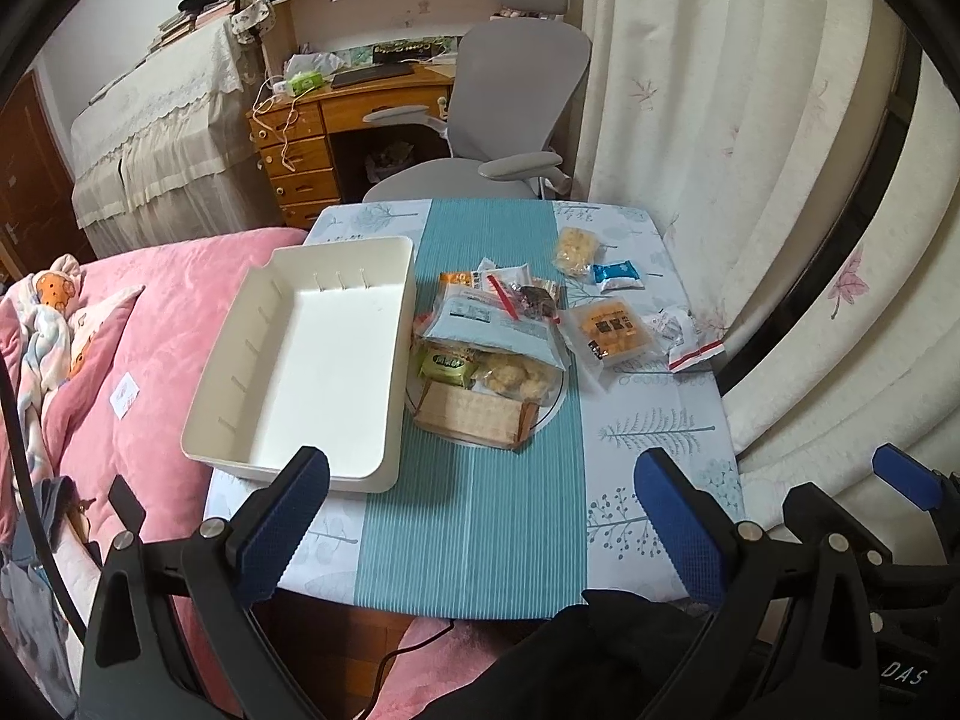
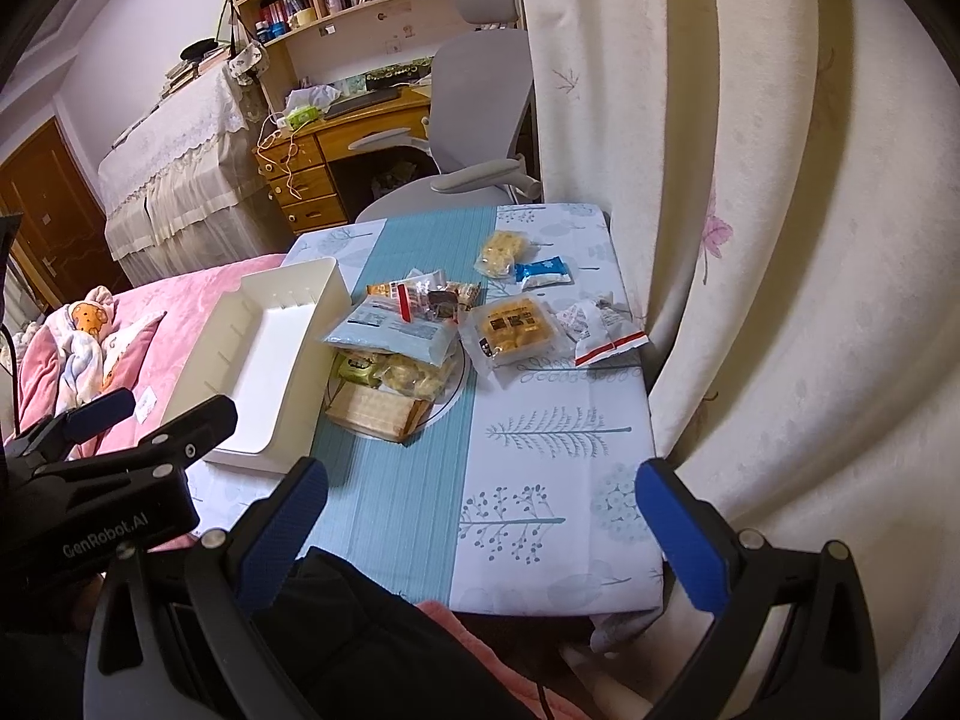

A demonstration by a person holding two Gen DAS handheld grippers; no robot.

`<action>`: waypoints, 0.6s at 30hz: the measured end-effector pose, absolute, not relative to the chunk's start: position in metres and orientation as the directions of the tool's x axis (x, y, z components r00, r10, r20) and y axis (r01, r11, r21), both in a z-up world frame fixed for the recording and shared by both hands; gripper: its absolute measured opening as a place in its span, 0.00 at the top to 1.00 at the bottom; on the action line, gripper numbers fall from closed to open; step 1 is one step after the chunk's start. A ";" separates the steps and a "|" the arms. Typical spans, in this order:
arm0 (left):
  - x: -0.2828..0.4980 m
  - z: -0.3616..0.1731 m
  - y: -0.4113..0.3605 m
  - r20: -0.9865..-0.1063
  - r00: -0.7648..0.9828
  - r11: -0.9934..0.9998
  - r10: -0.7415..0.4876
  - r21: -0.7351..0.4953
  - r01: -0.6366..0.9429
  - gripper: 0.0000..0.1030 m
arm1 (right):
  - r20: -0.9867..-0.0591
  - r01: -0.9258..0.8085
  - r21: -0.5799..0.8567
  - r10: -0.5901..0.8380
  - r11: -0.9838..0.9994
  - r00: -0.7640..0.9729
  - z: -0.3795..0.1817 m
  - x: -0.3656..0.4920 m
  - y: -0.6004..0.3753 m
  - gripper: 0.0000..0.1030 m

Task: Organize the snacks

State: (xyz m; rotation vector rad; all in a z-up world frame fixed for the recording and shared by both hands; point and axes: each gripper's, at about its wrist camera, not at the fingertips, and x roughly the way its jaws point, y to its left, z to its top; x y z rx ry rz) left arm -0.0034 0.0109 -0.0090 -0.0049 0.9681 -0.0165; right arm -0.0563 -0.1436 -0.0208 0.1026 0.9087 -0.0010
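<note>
A white bin (image 1: 312,360) (image 2: 264,360) stands empty on the table's left side. A pile of snack packs lies on a round plate (image 1: 555,405) (image 2: 447,405): a pale blue bag (image 1: 498,330) (image 2: 396,330), a green pack (image 1: 447,366) and a cracker pack (image 1: 474,414) (image 2: 378,411). Loose to the right lie an orange pack (image 1: 612,330) (image 2: 516,330), a blue pack (image 1: 618,275) (image 2: 543,272) and a yellow pack (image 1: 576,249) (image 2: 501,252). My left gripper (image 1: 480,516) and right gripper (image 2: 480,528) are open and empty above the table's near edge.
The small table (image 1: 660,432) (image 2: 558,438) has a teal and floral cloth. A pink bed (image 1: 150,312) lies on its left, a cream curtain (image 2: 780,240) on its right, and a grey chair (image 1: 510,108) and wooden desk (image 1: 336,120) behind.
</note>
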 end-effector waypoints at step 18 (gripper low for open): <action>-0.013 -0.012 0.023 -0.849 0.528 1.000 -0.005 -0.020 -0.022 0.02 | -0.785 0.033 0.152 0.100 0.988 0.612 -0.026 -0.060 -0.150 0.00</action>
